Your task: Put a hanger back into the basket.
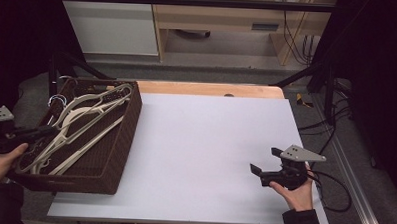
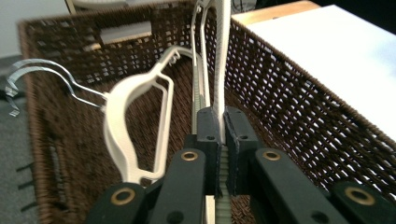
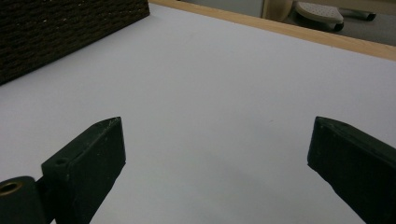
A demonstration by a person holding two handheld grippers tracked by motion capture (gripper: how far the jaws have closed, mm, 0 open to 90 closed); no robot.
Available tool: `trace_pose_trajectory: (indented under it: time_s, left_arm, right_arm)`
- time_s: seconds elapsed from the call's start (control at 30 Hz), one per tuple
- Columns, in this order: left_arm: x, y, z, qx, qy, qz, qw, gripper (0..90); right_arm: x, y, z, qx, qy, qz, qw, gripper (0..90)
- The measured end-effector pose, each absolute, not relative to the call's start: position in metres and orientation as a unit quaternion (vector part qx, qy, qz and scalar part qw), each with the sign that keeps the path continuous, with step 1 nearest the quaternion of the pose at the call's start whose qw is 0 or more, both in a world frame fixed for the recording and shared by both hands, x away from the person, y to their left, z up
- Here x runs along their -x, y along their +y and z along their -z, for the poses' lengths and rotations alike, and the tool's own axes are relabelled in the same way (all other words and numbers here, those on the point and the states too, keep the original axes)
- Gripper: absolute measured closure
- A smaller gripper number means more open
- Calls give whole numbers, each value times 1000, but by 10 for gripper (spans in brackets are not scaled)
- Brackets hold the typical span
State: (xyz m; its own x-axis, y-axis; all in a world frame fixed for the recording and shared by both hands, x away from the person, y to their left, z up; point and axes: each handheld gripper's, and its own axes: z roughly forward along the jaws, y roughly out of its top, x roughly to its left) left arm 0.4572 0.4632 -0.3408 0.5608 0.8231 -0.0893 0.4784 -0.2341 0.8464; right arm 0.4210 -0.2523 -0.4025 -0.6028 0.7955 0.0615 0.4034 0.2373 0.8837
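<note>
Over the basket (image 1: 128, 139), left claw (image 2: 218, 126) grips a hanger (image 2: 222, 60).

The basket (image 1: 128, 139) at the left of the high view is dark brown woven wicker, rough and open-meshed. The hangers (image 1: 81, 123) in it look like cream matt plastic (hooks of shiny metal wire). The table (image 1: 210, 142) is smooth matt white, edged in pale wood at the top.
</note>
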Motion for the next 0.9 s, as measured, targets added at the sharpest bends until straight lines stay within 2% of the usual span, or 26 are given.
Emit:
trace_pose_trajectory:
  time_s: [0.2,0.33,0.53,0.67,0.8,0.9]
  left_arm:
    - [-468,455,360,-765,449,-162,432,854]
    - [-470,454,360,-765,467,-148,418,853]
    - [-475,449,368,-782,511,-172,311,829]
    - [-478,449,370,-783,524,-168,291,815]
    - [-478,448,371,-776,538,-189,269,791]
    - [-475,451,367,-760,547,-203,286,763]
  right_arm:
    - [-421,-252,402,-397,758,-475,206,43]
    - [-421,-252,402,-397,758,-474,206,42]
    - [-421,-251,403,-396,761,-471,204,42]
    - [-421,-250,404,-395,763,-469,204,42]
    - [-421,-250,404,-396,762,-470,205,42]
    - [-421,-250,404,-397,761,-471,205,42]
